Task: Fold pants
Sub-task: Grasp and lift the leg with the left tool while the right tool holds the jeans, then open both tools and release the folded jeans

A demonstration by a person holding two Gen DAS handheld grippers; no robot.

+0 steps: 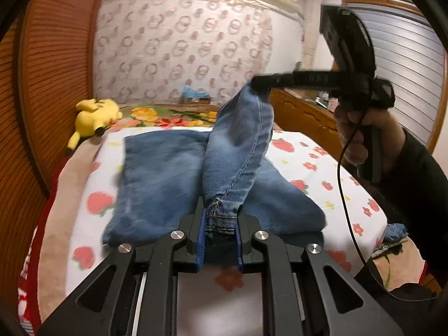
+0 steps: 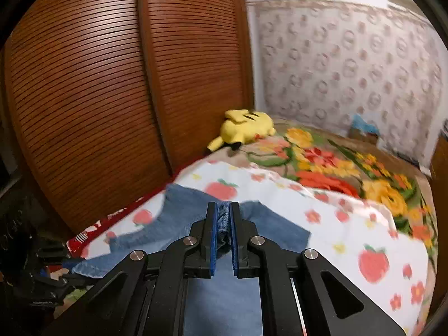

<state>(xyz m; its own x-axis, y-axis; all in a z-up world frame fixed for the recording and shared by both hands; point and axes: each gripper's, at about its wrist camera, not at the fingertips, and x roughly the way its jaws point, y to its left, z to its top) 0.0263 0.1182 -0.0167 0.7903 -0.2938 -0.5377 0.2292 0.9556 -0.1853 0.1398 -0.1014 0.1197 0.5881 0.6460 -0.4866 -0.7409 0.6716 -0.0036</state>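
Note:
Blue denim pants [image 1: 168, 173] lie on a white sheet with strawberry print [image 1: 302, 151] on the bed. My left gripper [image 1: 219, 218] is shut on the hem of one pant leg, near the bed's front edge. My right gripper [image 1: 259, 82] is shut on the same leg's other end and holds it raised above the bed, so the leg hangs taut between the two. In the right wrist view my right gripper [image 2: 224, 215] pinches a fold of denim, with the rest of the pants [image 2: 179, 218] lying below on the sheet [image 2: 350, 224].
A yellow plush toy [image 1: 93, 114] lies at the far left of the bed by the wooden louvred wardrobe doors [image 2: 112, 84]. A floral blanket [image 2: 350, 173] covers the bed's far part. A wooden cabinet [image 1: 305, 117] stands right of the bed.

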